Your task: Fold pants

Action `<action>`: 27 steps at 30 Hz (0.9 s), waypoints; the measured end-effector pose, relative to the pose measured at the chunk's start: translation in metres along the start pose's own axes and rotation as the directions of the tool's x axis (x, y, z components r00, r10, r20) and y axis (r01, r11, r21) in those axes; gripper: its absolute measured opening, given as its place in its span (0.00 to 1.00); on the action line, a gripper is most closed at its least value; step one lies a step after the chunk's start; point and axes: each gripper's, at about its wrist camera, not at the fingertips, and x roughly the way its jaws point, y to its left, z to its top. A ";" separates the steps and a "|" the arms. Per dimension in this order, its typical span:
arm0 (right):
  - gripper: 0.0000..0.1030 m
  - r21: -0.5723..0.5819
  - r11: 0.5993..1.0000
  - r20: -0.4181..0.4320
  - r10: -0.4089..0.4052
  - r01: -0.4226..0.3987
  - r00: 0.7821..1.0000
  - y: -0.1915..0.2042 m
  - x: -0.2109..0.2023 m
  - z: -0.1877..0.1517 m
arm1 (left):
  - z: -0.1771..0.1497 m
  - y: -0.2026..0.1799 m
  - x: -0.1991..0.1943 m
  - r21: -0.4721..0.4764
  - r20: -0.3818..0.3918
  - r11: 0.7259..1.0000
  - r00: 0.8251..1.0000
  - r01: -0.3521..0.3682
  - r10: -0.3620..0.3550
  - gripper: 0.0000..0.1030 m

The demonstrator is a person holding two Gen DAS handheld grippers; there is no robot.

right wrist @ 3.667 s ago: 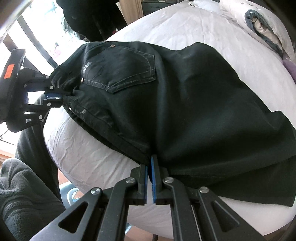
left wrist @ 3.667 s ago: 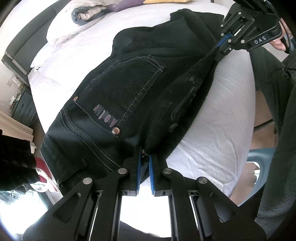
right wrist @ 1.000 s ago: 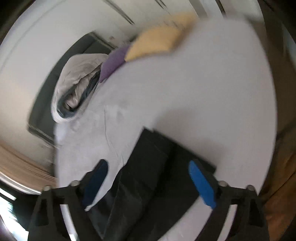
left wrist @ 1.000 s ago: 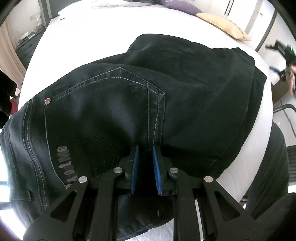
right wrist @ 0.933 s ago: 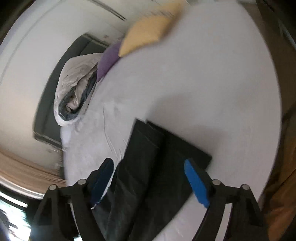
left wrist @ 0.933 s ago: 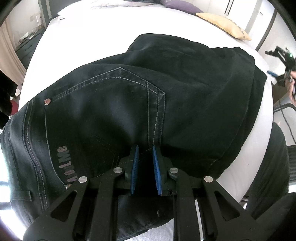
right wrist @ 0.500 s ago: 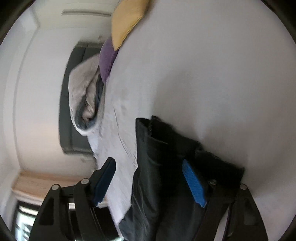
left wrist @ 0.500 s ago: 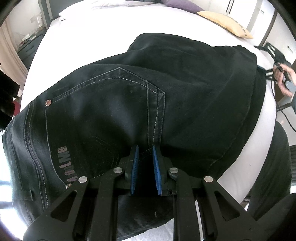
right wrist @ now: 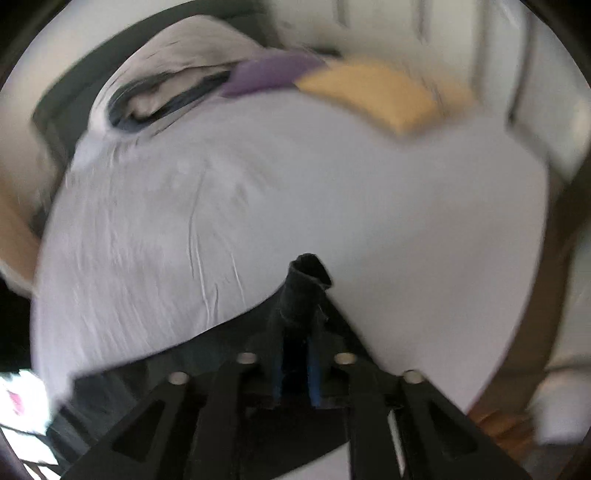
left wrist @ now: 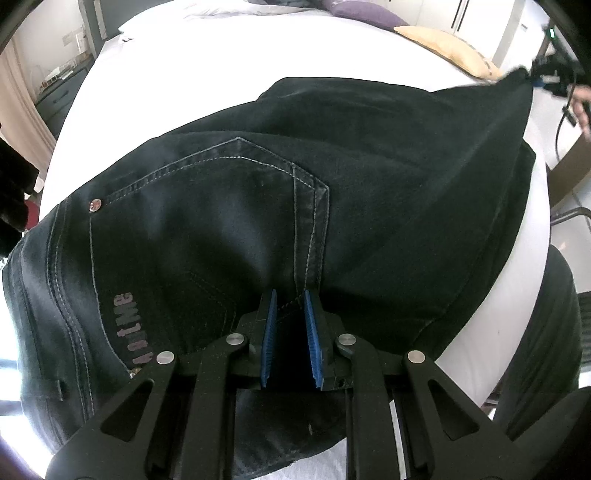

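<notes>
The black pants (left wrist: pixel 332 192) lay across the near part of the white bed (left wrist: pixel 207 74), back pocket up, already doubled into a short wide stack. We judged the fold about half done: one more fold-over and some smoothing were left. Our left gripper (left wrist: pixel 289 332) pressed down on the waist end, its jaws nearly closed with denim between the blue pads. Our right gripper (right wrist: pixel 295 365) had just been closing its jaws, and a bunched corner of the hem stood gripped between them, lifted off the sheet; in the left view that corner rose to a peak at the far right. Beyond lay a yellow pillow (left wrist: pixel 447 51) and a purple one (left wrist: pixel 362 14).
</notes>
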 end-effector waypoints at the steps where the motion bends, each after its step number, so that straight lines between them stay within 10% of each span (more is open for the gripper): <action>1: 0.71 -0.030 1.000 0.002 0.003 -0.003 1.000 0.005 -0.006 0.005 | 0.000 0.001 0.000 0.000 0.000 1.000 1.000 0.001 -0.001 0.16; 6: 0.82 0.210 0.977 0.049 -0.044 0.032 0.998 -0.044 -0.005 0.033 | -0.004 0.004 -0.002 -0.007 0.007 1.000 1.000 0.003 -0.003 0.16; 11: 0.76 0.313 0.934 0.106 0.144 -0.171 0.984 -0.088 0.006 -0.003 | -0.004 0.004 -0.002 0.008 0.004 1.000 1.000 0.006 -0.006 0.16; 16: 0.57 0.578 0.693 0.073 0.483 -0.432 0.873 -0.120 0.070 -0.073 | -0.001 -0.002 -0.003 0.016 0.002 1.000 1.000 -0.015 0.015 0.16; 27: 0.54 0.632 0.626 0.064 0.545 -0.457 0.836 -0.082 0.122 -0.093 | 0.002 -0.011 -0.003 0.022 0.000 0.999 1.000 -0.027 0.027 0.16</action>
